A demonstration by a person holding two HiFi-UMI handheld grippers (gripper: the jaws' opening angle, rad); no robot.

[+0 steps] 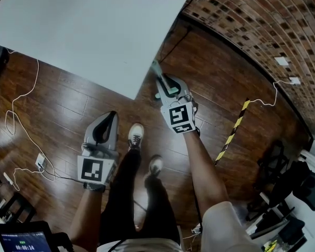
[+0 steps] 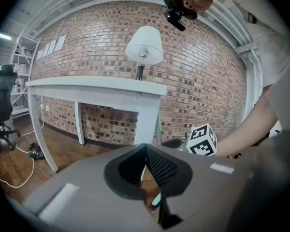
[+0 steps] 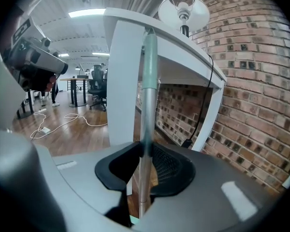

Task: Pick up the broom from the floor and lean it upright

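Two grippers are in the person's hands above a dark wooden floor (image 1: 58,98). On the far left of the floor a thin white cable (image 1: 21,125) lies in loops. To its right is the left gripper (image 1: 114,114), low and near the person's body. Its jaws are together at the tips and nothing is between them; the left gripper view shows only floor through the gap behind the tips. Just right of it the person's shoes (image 1: 136,134) stand on the floor.

Further right and farther away, the right gripper (image 1: 163,80) is at the near corner of a white table (image 1: 84,30). Its jaws are closed on the handle of the broom (image 3: 149,81), which passes between them. The broom stands upright, and its pale green upper part reaches the edge of the tabletop. The head of the broom is hidden under the gripper. A white lamp (image 3: 183,6) stands on the table behind it.

On the right, a yellow and black strip (image 1: 233,127) lies on the floor, and a brick wall (image 1: 241,25) is on the far right.
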